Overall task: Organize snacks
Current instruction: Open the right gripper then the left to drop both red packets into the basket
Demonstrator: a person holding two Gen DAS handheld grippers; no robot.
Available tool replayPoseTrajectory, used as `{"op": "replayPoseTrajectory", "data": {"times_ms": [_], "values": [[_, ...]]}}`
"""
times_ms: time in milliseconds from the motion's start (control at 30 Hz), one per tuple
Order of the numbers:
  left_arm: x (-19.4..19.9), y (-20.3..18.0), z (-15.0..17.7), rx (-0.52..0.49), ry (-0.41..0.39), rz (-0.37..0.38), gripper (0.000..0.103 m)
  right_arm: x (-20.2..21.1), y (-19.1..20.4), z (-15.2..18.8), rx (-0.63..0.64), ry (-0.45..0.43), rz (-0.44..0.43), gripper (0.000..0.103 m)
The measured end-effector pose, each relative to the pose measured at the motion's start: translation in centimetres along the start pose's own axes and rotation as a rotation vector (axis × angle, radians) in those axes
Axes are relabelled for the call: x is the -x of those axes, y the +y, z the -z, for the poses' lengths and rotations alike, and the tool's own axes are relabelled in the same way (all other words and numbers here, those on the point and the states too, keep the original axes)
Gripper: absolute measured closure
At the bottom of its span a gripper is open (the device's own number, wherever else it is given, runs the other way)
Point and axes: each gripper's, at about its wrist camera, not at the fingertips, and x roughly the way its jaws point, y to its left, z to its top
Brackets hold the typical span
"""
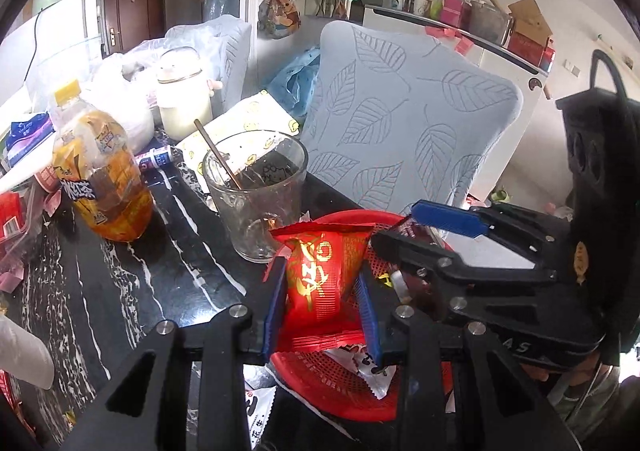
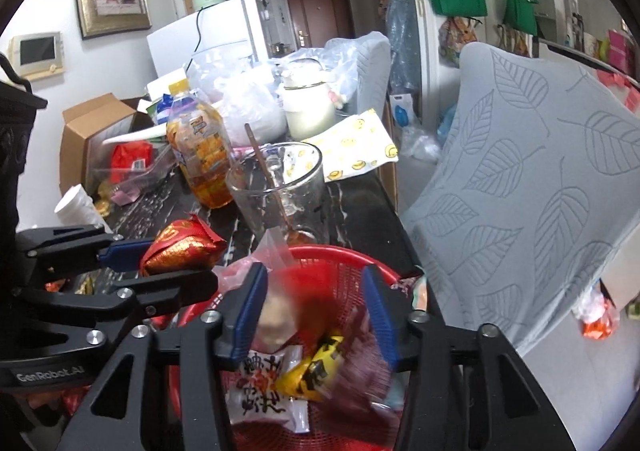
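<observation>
Left gripper [image 1: 322, 307] is clamping a red packet [image 1: 326, 283] between its blue pads, hovering just over the near edge of the red basket [image 1: 352, 395] on the black marbled desk [image 1: 120, 291]. In the right wrist view that same packet [image 2: 182, 249] is sitting a little outside the basket's [image 2: 320, 259] left rim, so I'd say it isn't properly over the middle yet.

Right gripper [image 2: 316, 315] is sitting with its pads apart above the basket. There's a blurred pale snack [image 2: 276, 315] between them, touching or nearly touching the left pad, and it looks to me like it's dropping in with the other wrappers, though the blur makes that hard to call. No firm grip on it that I can see.

If I were doing the left drop, I'd be bringing the packet further in over the basket's centre before letting go, since the rim is low and a puffy packet could slide off onto the desk. I'd also be watching the glass [image 1: 256, 199] with the spoon standing right behind the basket, plus the tea bottle [image 1: 100, 179] beside it. Both look easy to knock. And the two grippers are crowding each other, so the right one clearing out first would help.
</observation>
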Motion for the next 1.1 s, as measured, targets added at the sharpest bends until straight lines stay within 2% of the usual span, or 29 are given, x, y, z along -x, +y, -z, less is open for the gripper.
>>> {"op": "replayPoseTrajectory", "data": {"times_ms": [333,500,567,600,633,1100], "values": [[-0.4,-1.4,0.2,-0.033,0.005,-0.017,0.07,2.2,-1.0,0.5,-0.039,-0.023,0.026,0.053],[-1.3,-1.7,0.5,-0.027,0.062,-0.011,0.069,3.1,-1.1,1.0,-0.04,-0.023,0.037,0.053],[-1.4,-1.7,0.6,-0.018,0.071,-0.011,0.057,3.4,-1.1,1.1,-0.042,-0.023,0.039,0.053],[-1.3,-1.7,0.7,-0.016,0.066,-0.012,0.045,3.5,-1.2,1.2,-0.043,-0.023,0.039,0.053],[-1.1,-1.7,0.8,-0.015,0.058,-0.022,0.041,3.7,-1.2,1.3,-0.045,-0.024,0.039,0.053],[3.7,-1.4,1.0,0.003,-0.017,-0.061,0.041,6.1,0.9,1.0,-0.014,-0.057,0.04,0.053]]}}
